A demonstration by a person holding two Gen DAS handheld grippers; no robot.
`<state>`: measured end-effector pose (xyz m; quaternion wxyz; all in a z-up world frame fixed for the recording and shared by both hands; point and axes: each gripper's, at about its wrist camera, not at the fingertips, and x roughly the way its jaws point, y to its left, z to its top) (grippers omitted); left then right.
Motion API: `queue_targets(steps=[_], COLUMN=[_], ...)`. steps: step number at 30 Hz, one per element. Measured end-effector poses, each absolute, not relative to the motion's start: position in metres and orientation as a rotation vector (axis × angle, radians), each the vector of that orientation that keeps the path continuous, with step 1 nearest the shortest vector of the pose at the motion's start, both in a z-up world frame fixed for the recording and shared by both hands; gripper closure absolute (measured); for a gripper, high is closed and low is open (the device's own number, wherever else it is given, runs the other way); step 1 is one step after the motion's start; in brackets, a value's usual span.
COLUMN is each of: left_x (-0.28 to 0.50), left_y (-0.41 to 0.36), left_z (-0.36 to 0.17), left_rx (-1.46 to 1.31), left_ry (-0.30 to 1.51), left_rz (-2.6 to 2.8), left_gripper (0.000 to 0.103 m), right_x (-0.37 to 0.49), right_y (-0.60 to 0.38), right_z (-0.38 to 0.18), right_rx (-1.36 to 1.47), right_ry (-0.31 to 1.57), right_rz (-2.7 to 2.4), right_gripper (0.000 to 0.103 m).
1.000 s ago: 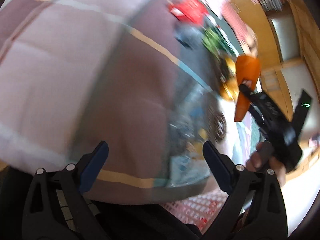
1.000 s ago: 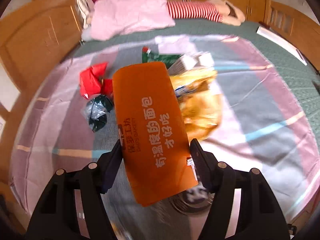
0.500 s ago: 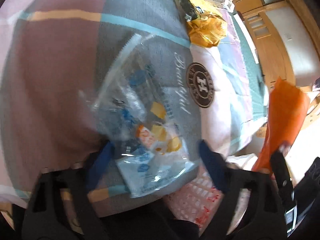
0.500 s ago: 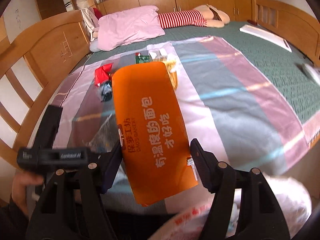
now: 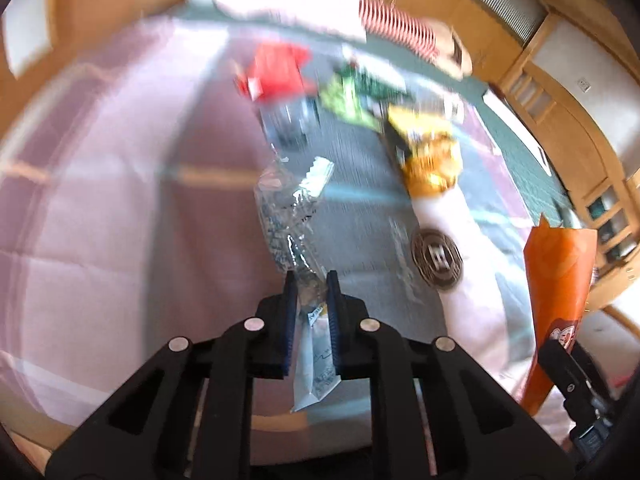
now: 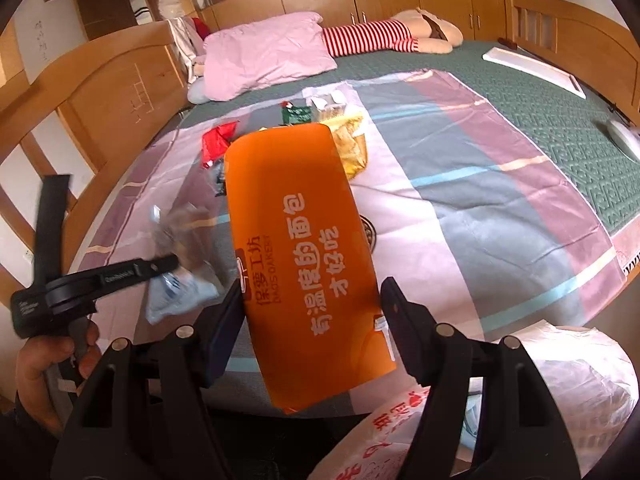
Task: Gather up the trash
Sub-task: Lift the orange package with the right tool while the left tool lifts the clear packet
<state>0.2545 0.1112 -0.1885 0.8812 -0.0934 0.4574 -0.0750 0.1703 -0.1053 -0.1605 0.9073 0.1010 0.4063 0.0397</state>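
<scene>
I see the bed, wide and open to the right, its wooden rail close on the left. My right hand-held gripper clamps the orange wrapper, light, stiff-creased, above the white trash bag. My left hand-held gripper has pinched together on the clear wrapper, limp, slippery, held at its crumpled middle, lifted off the sheet

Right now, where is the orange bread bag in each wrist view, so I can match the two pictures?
Left wrist view: orange bread bag at the right edge, upright, held by the right gripper.
Right wrist view: orange bread bag centre frame, between the right gripper's fingers.
Shared landmark: the round dark emblem on the bedsheet.
</scene>
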Motion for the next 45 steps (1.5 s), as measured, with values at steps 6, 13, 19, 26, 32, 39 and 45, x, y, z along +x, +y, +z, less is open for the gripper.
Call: queue_targets(steps=[6, 13, 19, 26, 32, 39, 45], left_x=[0.215, 0.196, 0.187, 0.180, 0.177, 0.175, 0.168], left_y=[0.111, 0.117, 0.117, 0.111, 0.109, 0.105, 0.091], left_z=[-0.143, -0.122, -0.116, -0.112, -0.111, -0.112, -0.112], left_rx=[-0.077, -0.067, -0.051, -0.012, -0.007, -0.003, -0.044], left_ry=[0.711, 0.600, 0.553, 0.529, 0.515, 0.505, 0.520], left_rz=[-0.117, -0.084, -0.048, -0.042, -0.048, -0.078, -0.227], left_gripper=[0.088, 0.088, 0.088, 0.088, 0.088, 0.088, 0.088], right_x=[0.166, 0.164, 0.164, 0.157, 0.140, 0.120, 0.086], right_y=[-0.097, -0.096, -0.093, -0.099, -0.118, -0.128, -0.170], right_z=[-0.155, -0.153, -0.152, -0.141, -0.118, -0.109, -0.122], right_rx=[0.177, 0.159, 0.151, 0.159, 0.179, 0.107, 0.033], right_ry=[0.814, 0.799, 0.793, 0.762, 0.722, 0.718, 0.807], right_rz=[0.102, 0.106, 0.114, 0.132, 0.118, 0.086, -0.029], right_gripper=[0.036, 0.036, 0.036, 0.036, 0.036, 0.036, 0.035])
